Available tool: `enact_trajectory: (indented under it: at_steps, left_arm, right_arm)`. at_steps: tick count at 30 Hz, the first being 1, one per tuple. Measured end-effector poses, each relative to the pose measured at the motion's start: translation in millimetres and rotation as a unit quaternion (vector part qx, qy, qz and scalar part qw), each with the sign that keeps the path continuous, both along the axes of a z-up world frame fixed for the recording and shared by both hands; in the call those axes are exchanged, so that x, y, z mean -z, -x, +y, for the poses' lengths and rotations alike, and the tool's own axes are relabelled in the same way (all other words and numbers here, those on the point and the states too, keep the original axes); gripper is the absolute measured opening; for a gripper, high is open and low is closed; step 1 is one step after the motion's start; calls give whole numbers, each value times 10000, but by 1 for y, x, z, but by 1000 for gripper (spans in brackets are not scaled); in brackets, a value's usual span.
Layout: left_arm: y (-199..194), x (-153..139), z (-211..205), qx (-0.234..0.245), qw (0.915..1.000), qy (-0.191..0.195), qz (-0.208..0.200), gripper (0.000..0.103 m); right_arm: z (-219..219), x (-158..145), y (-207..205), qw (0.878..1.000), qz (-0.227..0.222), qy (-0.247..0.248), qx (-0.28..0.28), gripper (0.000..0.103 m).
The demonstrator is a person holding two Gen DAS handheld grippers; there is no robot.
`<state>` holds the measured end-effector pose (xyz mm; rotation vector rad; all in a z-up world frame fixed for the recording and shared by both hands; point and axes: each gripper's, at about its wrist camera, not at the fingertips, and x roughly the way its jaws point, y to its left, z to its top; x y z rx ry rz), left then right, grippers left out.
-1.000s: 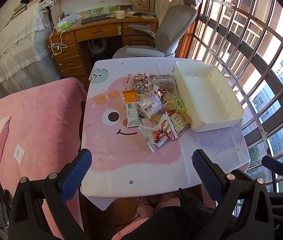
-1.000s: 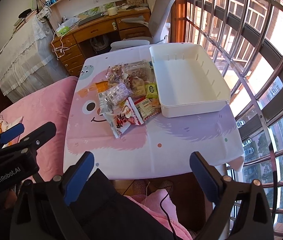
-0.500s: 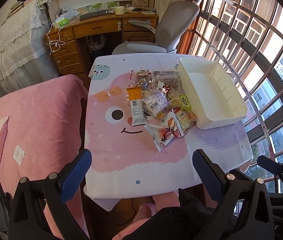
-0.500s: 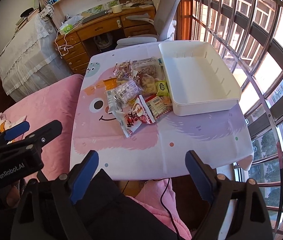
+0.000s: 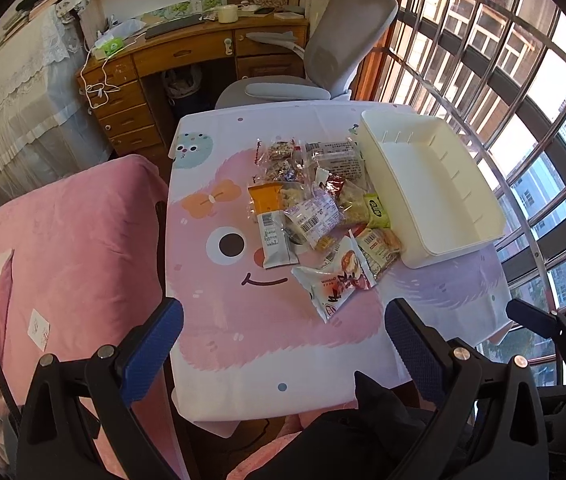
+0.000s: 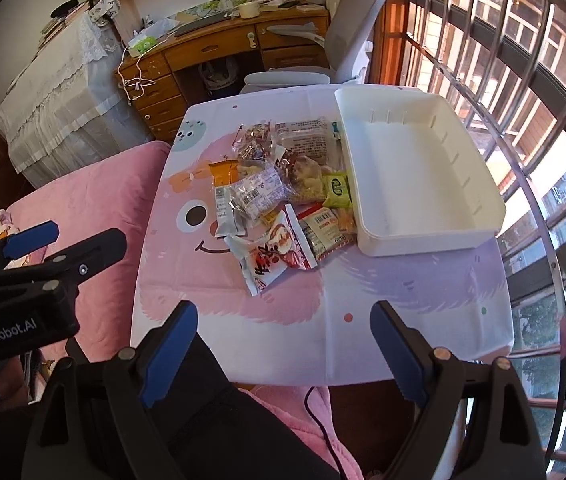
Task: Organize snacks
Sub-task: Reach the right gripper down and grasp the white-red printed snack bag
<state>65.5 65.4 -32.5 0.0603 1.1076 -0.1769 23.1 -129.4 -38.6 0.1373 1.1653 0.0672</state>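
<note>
A pile of snack packets [image 5: 319, 216] lies in the middle of a small table with a pink cartoon cloth [image 5: 243, 312]; it also shows in the right wrist view [image 6: 283, 200]. The nearest packet is white and red [image 5: 333, 284] [image 6: 271, 258]. An empty white bin [image 5: 431, 184] [image 6: 415, 172] stands right of the pile. My left gripper [image 5: 283, 340] is open and empty above the table's near edge. My right gripper [image 6: 283, 340] is open and empty, also short of the pile.
A pink bed [image 5: 63, 240] borders the table's left side. A grey office chair [image 5: 323, 60] and a wooden desk [image 5: 187, 56] stand behind the table. Barred windows [image 5: 523, 100] run along the right. The left gripper shows at the left of the right wrist view [image 6: 43, 248].
Both grippers have moved forward toward the table, so the snacks and bin appear closer. Nothing on the table has moved.
</note>
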Motion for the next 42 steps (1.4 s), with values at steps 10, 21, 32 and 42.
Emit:
enact_trajectory:
  at_steps: [10,21,32,42]
  left_arm:
    - [-63,27,-18,462,9981,-273,309,100]
    - [-143,56,-52,1456,9842,-815,600,100]
    - [-182,113,-89,2395,9583,-1205,990,100]
    - [-194,171,-108,2906,9325,-1657,1363,100]
  right_arm:
    - [-8,29,-49,9981,-69,-376,-488,89]
    - [-12,75,-90,9922,-575,-442,-1016,89]
    - [-4,124,-97,9904,-489,-520,-1183,89]
    - [15,160,-99,9888,-336,-293,-1421,89]
